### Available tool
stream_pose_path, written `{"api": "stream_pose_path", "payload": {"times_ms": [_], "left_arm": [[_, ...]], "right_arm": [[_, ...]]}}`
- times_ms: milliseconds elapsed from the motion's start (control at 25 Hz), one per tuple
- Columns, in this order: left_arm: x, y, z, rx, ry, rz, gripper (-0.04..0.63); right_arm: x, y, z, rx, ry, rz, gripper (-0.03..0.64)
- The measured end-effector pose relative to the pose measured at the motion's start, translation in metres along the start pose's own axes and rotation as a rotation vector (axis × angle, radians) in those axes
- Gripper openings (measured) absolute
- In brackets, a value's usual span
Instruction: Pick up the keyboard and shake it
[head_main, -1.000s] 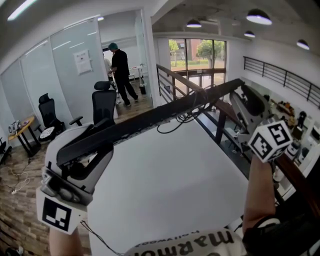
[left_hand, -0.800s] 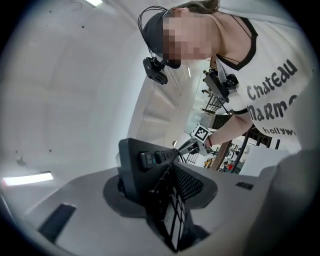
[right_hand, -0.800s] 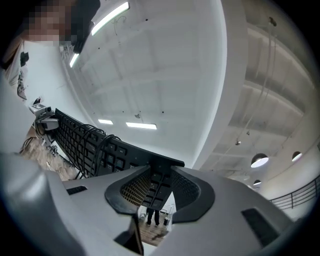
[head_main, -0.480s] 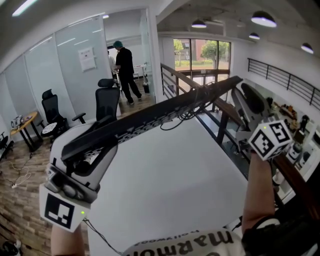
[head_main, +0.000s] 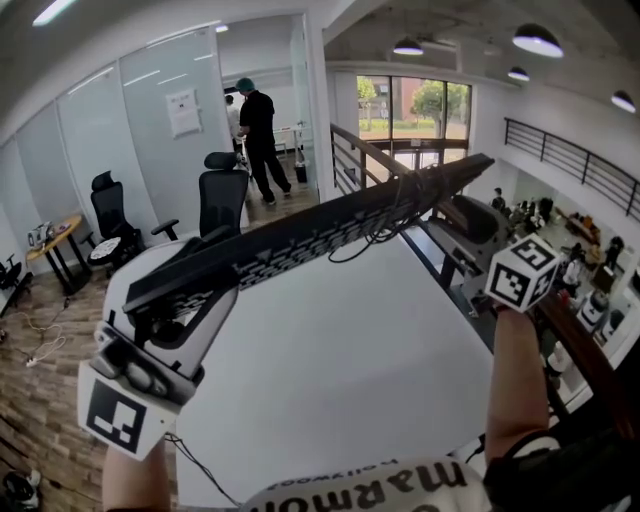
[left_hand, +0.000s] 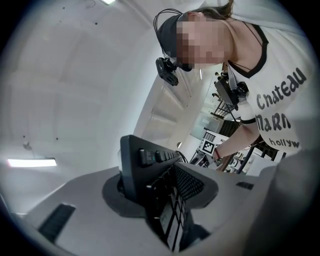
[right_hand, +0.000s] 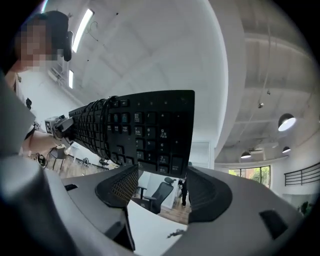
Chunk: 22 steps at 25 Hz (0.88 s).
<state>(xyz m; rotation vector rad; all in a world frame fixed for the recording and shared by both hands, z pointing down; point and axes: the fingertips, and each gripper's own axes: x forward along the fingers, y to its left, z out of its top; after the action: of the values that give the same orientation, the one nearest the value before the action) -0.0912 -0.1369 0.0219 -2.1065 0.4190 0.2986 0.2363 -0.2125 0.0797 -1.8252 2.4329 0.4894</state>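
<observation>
Held the keyboard (head_main: 330, 218) aloft over the white table (head_main: 350, 370), slanting from 8 to 2 o'clock, likely for shaking, with left gripper (head_main: 172, 300) clamped part-closed on its 8 o'clock end and right gripper (right_hand: 161, 189) jaws just opened wide, gripping nothing

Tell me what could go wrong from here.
1. The right gripper has just been opening, with nothing between its jaws. Only the left gripper clamps the keyboard, at one end, so shaking may lever it loose onto the table.
2. Its dangling cable could snag.
</observation>
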Motion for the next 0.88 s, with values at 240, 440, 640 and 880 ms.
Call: {"api": "stream_pose_path", "payload": {"times_ms": [240, 440, 640, 880], "left_arm": [[-0.002, 0.005, -0.012, 0.02, 0.037, -0.018, 0.17], [-0.003, 0.006, -0.015, 0.027, 0.051, -0.034, 0.175], [-0.001, -0.002, -0.013, 0.03, 0.046, -0.028, 0.187], [-0.001, 0.001, -0.018, 0.095, 0.017, -0.049, 0.208]], "right_arm": [[0.026, 0.0, -0.013, 0.042, 0.025, 0.006, 0.302], [0.033, 0.006, -0.031, 0.098, 0.052, 0.077, 0.301], [0.019, 0.0, -0.035, 0.062, 0.036, 0.055, 0.288], [0.016, -0.001, -0.026, -0.024, 0.0, -0.042, 0.288]]}}
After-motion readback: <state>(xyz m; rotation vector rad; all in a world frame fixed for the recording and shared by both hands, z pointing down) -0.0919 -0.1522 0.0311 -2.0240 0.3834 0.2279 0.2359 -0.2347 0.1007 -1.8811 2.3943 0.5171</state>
